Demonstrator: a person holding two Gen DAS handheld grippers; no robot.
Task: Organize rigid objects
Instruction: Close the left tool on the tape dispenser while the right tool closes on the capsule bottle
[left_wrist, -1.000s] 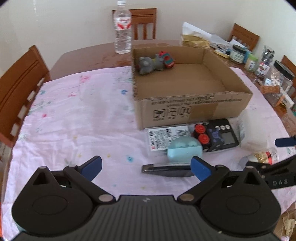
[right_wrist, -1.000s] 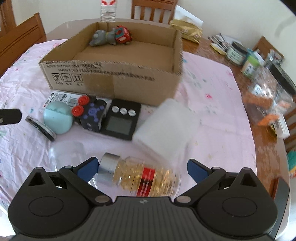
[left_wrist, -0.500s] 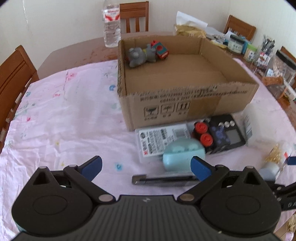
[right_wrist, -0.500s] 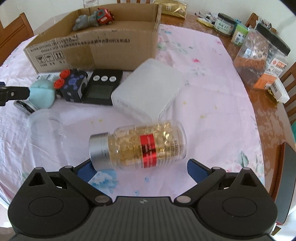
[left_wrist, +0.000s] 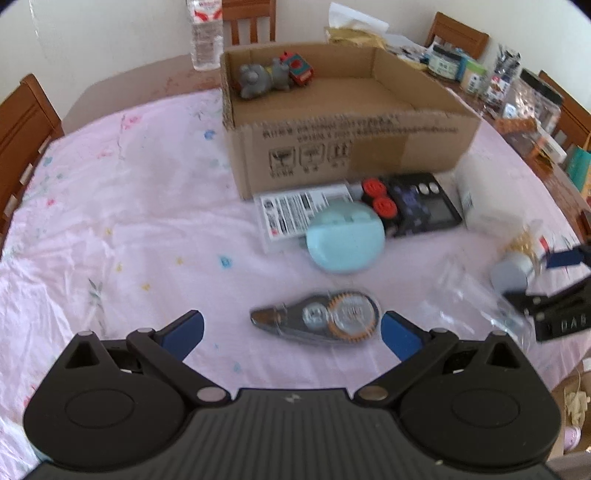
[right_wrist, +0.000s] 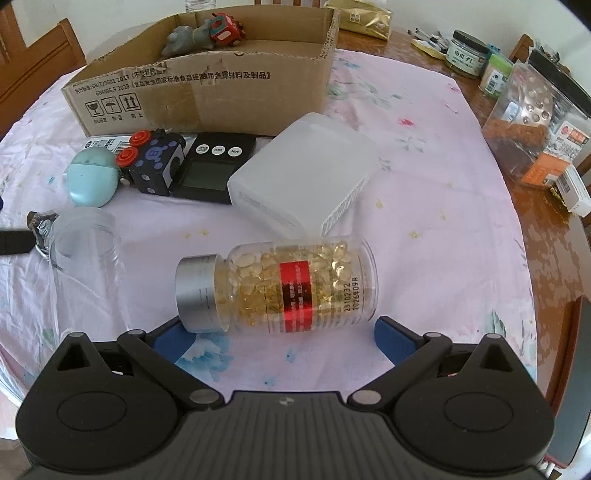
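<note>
Fingers of both grippers stand spread wide and grasp nothing; the left gripper (left_wrist: 291, 326) has come down over the correction-tape dispenser (left_wrist: 317, 319), which a second ago lay further ahead, edge-on and half hidden by the pale blue case (left_wrist: 345, 240), and now lies flat between the blue fingers (left_wrist: 400, 334), touching neither; the right gripper (right_wrist: 277, 338) has likewise closed in on the capsule bottle (right_wrist: 291, 286), which lies on its side with its silver cap toward the left finger, and sits more squarely between the tips than before.

Taking the cardboard box (right_wrist: 207, 92) as the landmark: a grey toy (left_wrist: 258, 77) and a red one (left_wrist: 299, 68) already lie in its far corner; the black timer (right_wrist: 214, 168), the dotted cube with red knobs (right_wrist: 153, 162), the white plastic container (right_wrist: 306, 173) and a clear empty jar (right_wrist: 83, 240) lie on the surface just in front of it, with the bottle and dispenser further out.

Both approaches look nearly finished, so I judge that closing on each object comes next; most of the sorting remains.
</note>
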